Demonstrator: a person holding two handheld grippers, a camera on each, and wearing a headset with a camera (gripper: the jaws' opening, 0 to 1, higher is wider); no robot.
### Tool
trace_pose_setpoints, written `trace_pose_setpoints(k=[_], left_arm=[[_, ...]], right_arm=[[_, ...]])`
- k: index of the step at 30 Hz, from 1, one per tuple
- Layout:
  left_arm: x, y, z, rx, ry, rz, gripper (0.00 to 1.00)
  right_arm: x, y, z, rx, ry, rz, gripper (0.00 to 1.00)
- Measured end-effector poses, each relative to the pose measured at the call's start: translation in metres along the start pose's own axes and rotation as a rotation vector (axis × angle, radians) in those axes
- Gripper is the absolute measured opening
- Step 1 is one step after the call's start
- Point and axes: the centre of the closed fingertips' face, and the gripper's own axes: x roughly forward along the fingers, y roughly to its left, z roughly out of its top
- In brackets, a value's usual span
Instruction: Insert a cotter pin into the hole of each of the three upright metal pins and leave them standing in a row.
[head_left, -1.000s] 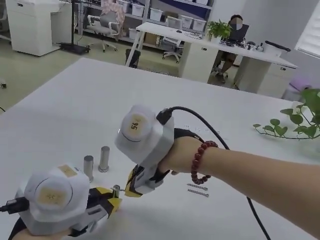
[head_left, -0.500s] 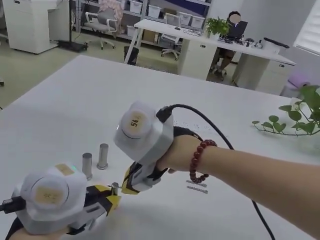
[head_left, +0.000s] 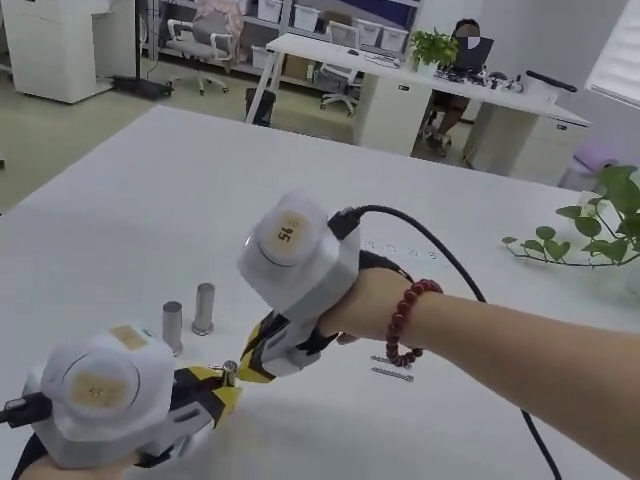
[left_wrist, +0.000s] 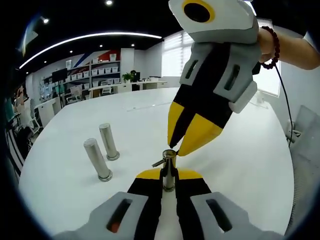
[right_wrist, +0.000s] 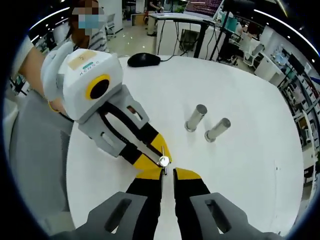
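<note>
Round tan sticker (head_left: 288, 235) on the white housing of the right gripper (head_left: 243, 372): number reads 54, set at a slant. Square sticker (head_left: 100, 390) on the left gripper (head_left: 225, 393): print blurred, illegible. Rectangular label (right_wrist: 86, 60) on the left gripper's top face, right gripper view: small print, unreadable.

Loose cotter pins (head_left: 392, 367) lie blurred and too small to count

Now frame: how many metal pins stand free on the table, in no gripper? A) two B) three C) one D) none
A: two metal pins stand free on the table, while the third pin is clamped upright in the left gripper, with the right gripper at its top, shut on a cotter pin.
</note>
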Motion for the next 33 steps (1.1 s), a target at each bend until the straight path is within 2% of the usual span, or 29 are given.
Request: trace_pose_setpoints(k=[5,13,33], left_arm=[[0.0,-0.001,0.0,0.0,0.0,-0.001,0.07],[0.001,-0.001,0.0,-0.001,-0.001,-0.005,0.07],[0.002,-0.001,0.0,-0.007,-0.008,-0.002,0.07]], right_arm=[[-0.003,-0.002,-0.008,0.007,0.011,-0.006,0.09],[0.001,0.005,-0.01,-0.006,0.009,0.017,0.05],[0.002,0.006,0.001,-0.038,-0.016,0.012,0.04]])
